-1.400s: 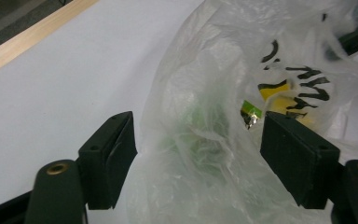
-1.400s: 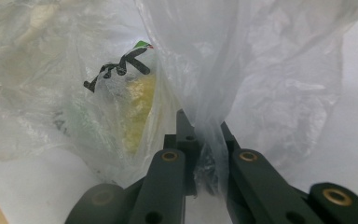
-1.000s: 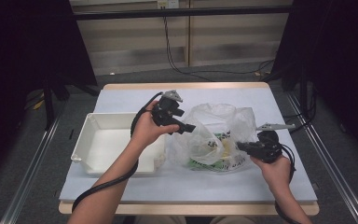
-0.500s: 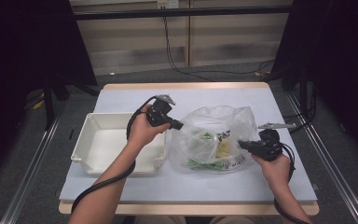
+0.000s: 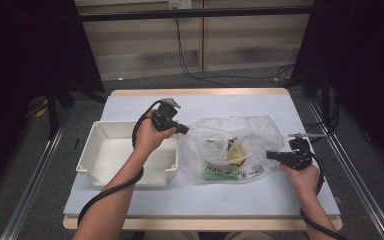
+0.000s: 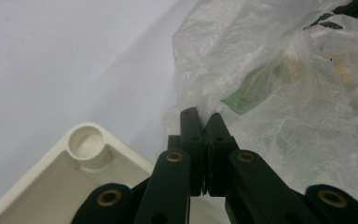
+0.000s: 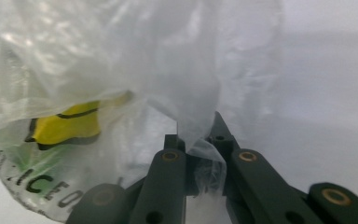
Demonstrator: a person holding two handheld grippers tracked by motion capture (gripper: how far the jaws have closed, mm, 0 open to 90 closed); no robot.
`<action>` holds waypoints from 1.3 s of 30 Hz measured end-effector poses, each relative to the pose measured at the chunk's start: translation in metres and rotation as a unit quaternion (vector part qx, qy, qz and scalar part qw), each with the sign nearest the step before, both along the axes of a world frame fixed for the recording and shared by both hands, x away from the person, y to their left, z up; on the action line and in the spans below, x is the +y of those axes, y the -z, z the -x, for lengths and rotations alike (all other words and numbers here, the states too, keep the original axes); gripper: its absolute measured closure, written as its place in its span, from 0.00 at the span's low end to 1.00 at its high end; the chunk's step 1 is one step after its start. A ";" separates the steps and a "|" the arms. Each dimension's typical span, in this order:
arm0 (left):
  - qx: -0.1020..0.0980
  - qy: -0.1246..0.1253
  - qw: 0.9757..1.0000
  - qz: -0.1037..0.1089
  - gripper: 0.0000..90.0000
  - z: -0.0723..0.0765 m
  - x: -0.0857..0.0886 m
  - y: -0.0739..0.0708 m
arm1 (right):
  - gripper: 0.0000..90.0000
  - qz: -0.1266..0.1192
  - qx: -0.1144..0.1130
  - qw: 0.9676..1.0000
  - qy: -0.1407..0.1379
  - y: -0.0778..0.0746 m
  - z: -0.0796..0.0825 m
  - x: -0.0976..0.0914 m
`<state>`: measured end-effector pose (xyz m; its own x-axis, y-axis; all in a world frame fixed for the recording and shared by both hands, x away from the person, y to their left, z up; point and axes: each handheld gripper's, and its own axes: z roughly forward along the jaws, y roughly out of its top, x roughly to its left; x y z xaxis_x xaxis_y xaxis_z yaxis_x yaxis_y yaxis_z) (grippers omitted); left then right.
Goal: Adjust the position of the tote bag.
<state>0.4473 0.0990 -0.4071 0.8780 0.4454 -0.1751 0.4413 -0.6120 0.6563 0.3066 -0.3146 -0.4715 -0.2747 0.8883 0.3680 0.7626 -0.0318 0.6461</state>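
A dark room with black curtains at both sides and a pale panelled wall at the back surrounds a bench (image 5: pixel 130 200) with a pale blue-grey top and a light wooden edge. On its left half stands a shallow, off-white rectangular plastic tray (image 5: pixel 100 162); one rounded corner of it appears in the left gripper view (image 6: pixel 88 144). Just to the right of the tray, with its left edge touching or almost touching the tray's rim, lies a crumpled, translucent white plastic bag (image 5: pixel 240 135) with green lettering; through the film a yellow item and something green can be made out, though what they are cannot be told.

The left gripper (image 5: pixel 182 130) is held over the tray's far right corner and points toward the bag's left edge. In the left gripper view its jaws have just been closing and now stand pressed together, with a thin fold of the bag's film (image 6: pixel 261 93) pinched between their tips (image 6: pixel 204 122).

The right gripper (image 5: pixel 271 155) lies low at the bag's right edge, pointing left. In the right gripper view its jaws are drawn narrow on a bunched fold of the film (image 7: pixel 121 60), which runs down between them (image 7: pixel 200 137). The bag thus lies spread on the bench between the two grippers, held at opposite sides.
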 end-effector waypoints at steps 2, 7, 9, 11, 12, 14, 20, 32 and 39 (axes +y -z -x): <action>0.000 0.000 1.000 0.001 0.99 0.001 -0.001 0.001 | 0.97 -0.003 0.005 1.000 0.007 0.002 0.000 -0.006; 0.004 0.004 1.000 0.018 0.97 0.004 -0.006 0.000 | 0.87 -0.001 0.007 1.000 -0.003 0.002 0.003 -0.003; 0.003 0.003 1.000 0.030 0.84 0.006 -0.007 -0.002 | 0.80 0.004 0.002 1.000 -0.008 -0.004 0.005 0.002; -0.007 0.006 0.999 0.031 0.71 0.009 -0.009 -0.006 | 0.75 0.005 -0.005 1.000 -0.014 -0.008 0.007 0.005; -0.009 0.006 0.999 0.036 0.66 0.010 -0.010 -0.008 | 0.70 0.007 -0.011 1.000 -0.016 -0.011 0.007 0.007; -0.014 0.003 0.999 0.046 0.52 0.013 -0.011 -0.012 | 0.68 0.013 -0.016 1.000 -0.020 -0.016 0.009 0.010; -0.036 0.012 0.998 0.053 0.27 0.025 -0.020 -0.026 | 0.67 0.014 -0.037 0.999 -0.034 -0.031 0.015 0.019; -0.044 0.032 0.996 0.065 0.23 0.041 -0.032 -0.038 | 0.87 -0.003 -0.043 0.997 -0.057 -0.033 0.014 0.028; -0.055 0.038 0.996 0.066 0.22 0.049 -0.034 -0.044 | 0.91 -0.003 -0.045 0.996 -0.075 -0.034 0.012 0.037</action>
